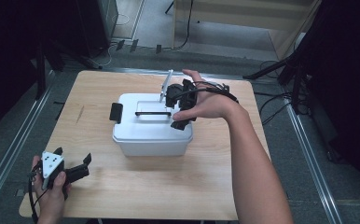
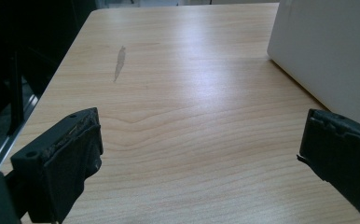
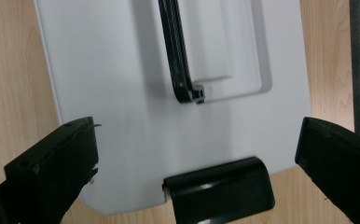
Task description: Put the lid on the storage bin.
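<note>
Here the right gripper [image 1: 182, 106] hovers over the white box's lid [image 3: 122, 93], jaws spread wide, holding nothing

A grey smear [image 2: 119, 63] marks the wooden table [image 1: 206, 186]; cables [image 1: 271, 100] cross the floor.

Bright overhead glare on tabletop [image 2: 187, 84], dark surroundings.

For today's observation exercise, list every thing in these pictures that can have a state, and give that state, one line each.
White storage box: lid on, standing on the table.
Lid handle: folded flat on the lid.
Left end latch: down against the box.
Right end latch: down over the lid's edge.
Left gripper: open, nothing between its fingers, near the table's front corner.
Right gripper: open, above the lid, holding nothing.
</note>
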### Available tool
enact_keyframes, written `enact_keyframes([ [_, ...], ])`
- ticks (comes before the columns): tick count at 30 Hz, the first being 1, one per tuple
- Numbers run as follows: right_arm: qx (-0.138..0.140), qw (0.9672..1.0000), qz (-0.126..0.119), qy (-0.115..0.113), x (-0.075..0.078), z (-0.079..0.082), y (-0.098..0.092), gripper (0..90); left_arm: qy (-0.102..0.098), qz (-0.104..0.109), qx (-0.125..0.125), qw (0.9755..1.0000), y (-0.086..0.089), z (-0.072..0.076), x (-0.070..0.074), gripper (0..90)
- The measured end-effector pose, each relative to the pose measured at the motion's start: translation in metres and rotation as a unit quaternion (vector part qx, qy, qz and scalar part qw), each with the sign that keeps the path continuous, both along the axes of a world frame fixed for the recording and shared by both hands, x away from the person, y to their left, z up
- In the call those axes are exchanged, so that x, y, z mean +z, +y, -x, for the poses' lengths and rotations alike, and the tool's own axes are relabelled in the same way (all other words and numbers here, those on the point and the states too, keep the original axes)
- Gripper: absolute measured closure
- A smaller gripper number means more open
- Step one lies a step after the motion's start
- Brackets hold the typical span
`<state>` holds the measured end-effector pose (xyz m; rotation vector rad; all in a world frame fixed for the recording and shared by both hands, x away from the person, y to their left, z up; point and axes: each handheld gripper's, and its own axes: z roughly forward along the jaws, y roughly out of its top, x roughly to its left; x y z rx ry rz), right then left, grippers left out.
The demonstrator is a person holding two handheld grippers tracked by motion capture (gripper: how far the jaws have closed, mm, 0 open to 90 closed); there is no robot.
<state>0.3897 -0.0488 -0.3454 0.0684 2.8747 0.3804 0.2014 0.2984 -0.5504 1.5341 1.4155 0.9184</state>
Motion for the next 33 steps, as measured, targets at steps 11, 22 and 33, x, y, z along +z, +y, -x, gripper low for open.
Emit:
enact_keyframes([
  [11, -0.021, 0.9997, -0.009, -0.004, 0.002, 0.005, -0.030, 0.0, -0.001, -0.003, 0.000, 1.0000, -0.001, -0.001, 0.000, 0.0],
  [22, -0.045, 0.9988, -0.019, -0.007, -0.002, 0.008, -0.061, 0.0, -0.002, -0.005, -0.001, 1.0000, -0.001, -0.001, 0.000, 0.0],
  [33, -0.064, 0.9976, -0.028, -0.003, -0.011, 0.015, -0.087, 0.0, -0.002, -0.001, 0.003, 1.0000, -0.001, -0.001, -0.001, 0.0],
])
